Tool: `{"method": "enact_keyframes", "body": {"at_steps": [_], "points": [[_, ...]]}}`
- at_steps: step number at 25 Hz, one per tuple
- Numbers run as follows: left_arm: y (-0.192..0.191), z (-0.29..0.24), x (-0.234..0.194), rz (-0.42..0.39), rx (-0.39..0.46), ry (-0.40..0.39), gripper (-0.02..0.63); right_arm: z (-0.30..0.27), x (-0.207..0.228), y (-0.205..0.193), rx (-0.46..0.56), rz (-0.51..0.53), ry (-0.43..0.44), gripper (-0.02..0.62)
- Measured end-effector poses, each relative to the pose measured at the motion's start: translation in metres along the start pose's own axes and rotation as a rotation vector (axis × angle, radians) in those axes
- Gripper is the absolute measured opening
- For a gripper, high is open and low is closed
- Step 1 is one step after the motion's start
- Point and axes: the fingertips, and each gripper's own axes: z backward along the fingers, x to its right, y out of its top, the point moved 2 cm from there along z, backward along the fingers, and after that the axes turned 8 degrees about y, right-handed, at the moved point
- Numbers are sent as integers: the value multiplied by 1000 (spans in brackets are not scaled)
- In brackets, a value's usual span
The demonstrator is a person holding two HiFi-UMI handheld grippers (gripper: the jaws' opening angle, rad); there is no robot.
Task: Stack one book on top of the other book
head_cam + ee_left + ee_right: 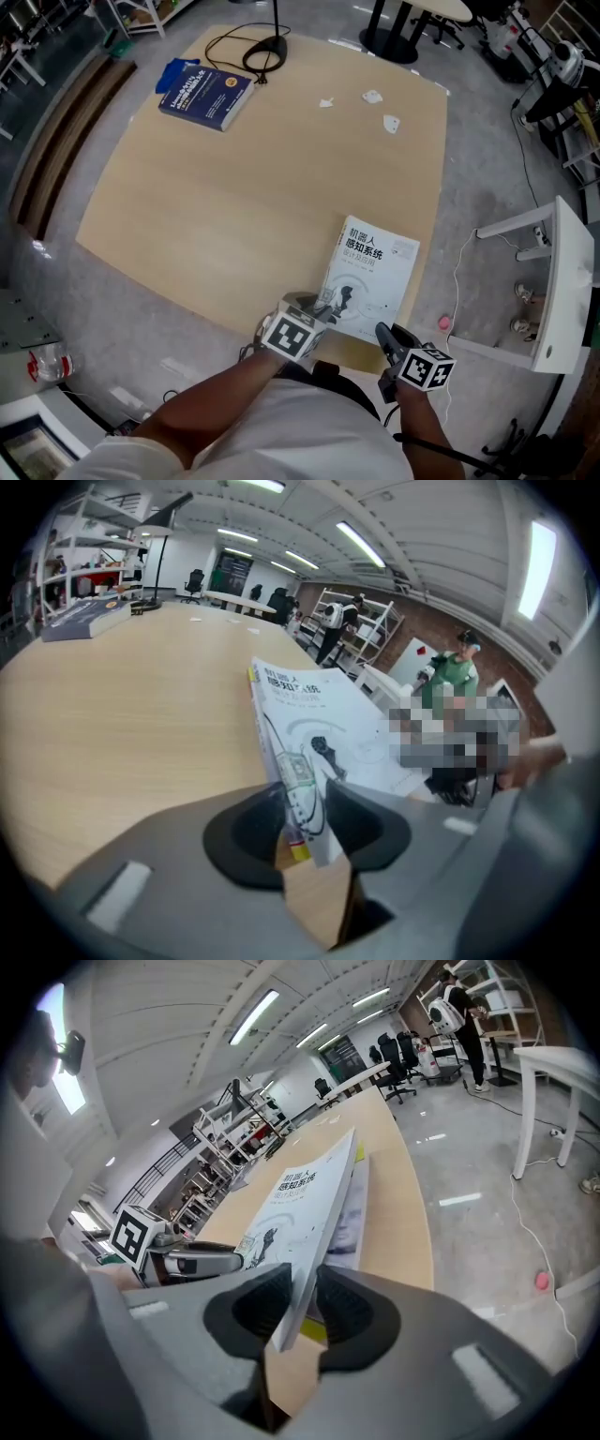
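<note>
The right claw (pixel 383 334) pinches the near edge of the white paperback book (pixel 375 272) at the pale wooden desk's (pixel 234 206) near side, the left claw (pixel 329 312) gapes loosely round its corner, and the thick dark blue book (pixel 208 97) lies far off, up and to the left

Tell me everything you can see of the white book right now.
The white book is a softcover: glossy white cover, dark Chinese title, grey robot drawing, yellow mark low on the spine. Closed and face up, it sits at the near right edge of the wooden table, near end apparently lifted. The right gripper clamps its near edge; the left gripper straddles a near corner, contact unclear.
</note>
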Motion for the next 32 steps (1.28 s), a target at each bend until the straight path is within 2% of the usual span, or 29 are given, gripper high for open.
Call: {"method": "enact_keyframes", "body": {"at_steps": [8, 12, 17, 32], "points": [[1, 9, -1, -31, -10, -7, 167, 1, 2, 0, 16, -16, -30, 89], [-2, 13, -1, -29, -16, -38, 167, 1, 4, -1, 28, -24, -41, 89], [-6, 6, 5, -26, -23, -34, 130, 5, 4, 0, 38, -21, -46, 89], [-7, 1, 5, -8, -5, -50, 130, 3, 11, -5, 42, -26, -69, 91]]}}
